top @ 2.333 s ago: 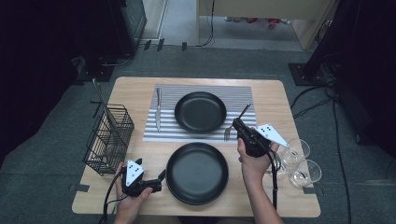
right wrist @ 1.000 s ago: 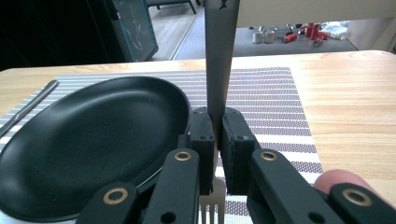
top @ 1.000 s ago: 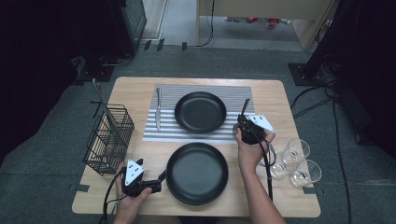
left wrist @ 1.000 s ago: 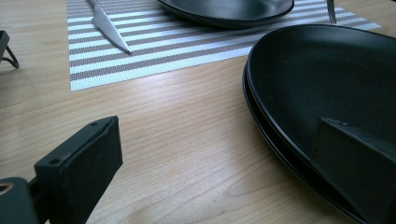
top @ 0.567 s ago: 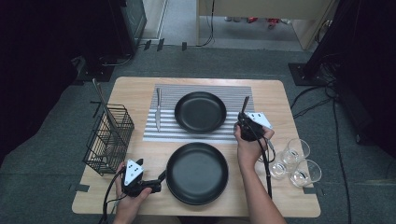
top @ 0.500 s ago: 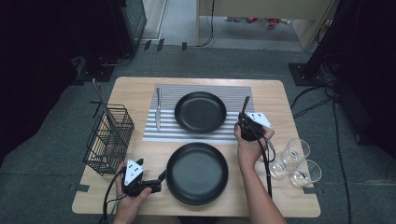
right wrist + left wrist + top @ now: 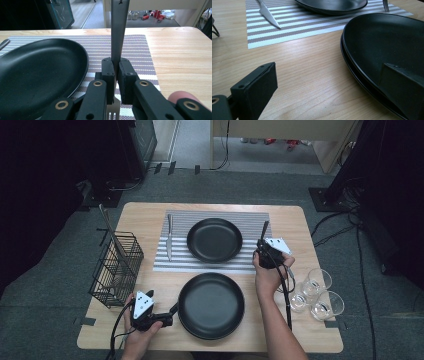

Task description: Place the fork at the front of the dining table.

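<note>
Gripping a fork [image 7: 119, 30] upright beside the far plate [image 7: 214, 239], the right gripper [image 7: 264, 251] clamps shut; left gripper [image 7: 172, 311] fingers [image 7: 257, 87] gape around the near plate's [image 7: 211, 305] rim.

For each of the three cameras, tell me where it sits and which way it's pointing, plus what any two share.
High view: above the person's side, looking forward and down on the table; both forearms, left gripper, right gripper.
Left gripper view: low on that gripper, looking across the wood at the near plate; its open jaws show.
Right gripper view: along jaws shut on a fork, facing the far plate; a fingertip shows.
Shared: both gripper views show the striped placemat and far plate.
</note>
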`<state>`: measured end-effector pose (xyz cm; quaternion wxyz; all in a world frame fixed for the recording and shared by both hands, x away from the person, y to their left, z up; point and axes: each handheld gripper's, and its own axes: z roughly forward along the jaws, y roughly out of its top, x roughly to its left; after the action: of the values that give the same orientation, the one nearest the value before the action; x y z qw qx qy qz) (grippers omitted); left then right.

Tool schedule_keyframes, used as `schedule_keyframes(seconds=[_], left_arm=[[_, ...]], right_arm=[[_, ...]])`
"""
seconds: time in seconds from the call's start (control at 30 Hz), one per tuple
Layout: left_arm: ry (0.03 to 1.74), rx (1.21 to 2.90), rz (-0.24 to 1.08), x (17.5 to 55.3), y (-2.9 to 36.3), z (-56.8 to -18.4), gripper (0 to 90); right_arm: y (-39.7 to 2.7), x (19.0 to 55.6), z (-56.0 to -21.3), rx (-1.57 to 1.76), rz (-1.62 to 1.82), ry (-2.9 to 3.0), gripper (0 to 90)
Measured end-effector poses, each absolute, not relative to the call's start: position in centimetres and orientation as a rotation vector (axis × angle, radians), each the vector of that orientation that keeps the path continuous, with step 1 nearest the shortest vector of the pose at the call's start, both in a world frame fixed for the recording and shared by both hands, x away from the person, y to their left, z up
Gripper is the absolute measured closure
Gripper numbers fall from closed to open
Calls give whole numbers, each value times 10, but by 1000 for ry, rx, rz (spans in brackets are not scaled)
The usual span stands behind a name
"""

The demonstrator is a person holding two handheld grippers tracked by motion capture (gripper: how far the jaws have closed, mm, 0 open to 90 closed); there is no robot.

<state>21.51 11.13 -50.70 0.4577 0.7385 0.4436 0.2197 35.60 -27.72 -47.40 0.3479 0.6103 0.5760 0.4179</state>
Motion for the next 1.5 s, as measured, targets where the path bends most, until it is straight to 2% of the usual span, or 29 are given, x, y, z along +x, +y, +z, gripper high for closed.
schedule_keyframes(seconds=[0.6,1.5], left_arm=[[1089,1819,539,216,111,-507,22],[1088,1813,530,216,112,-507,22]], right_arm=[[-283,379,-488,1650,1168,1481,850],[-290,417,-517,1837,1095,1578,847]])
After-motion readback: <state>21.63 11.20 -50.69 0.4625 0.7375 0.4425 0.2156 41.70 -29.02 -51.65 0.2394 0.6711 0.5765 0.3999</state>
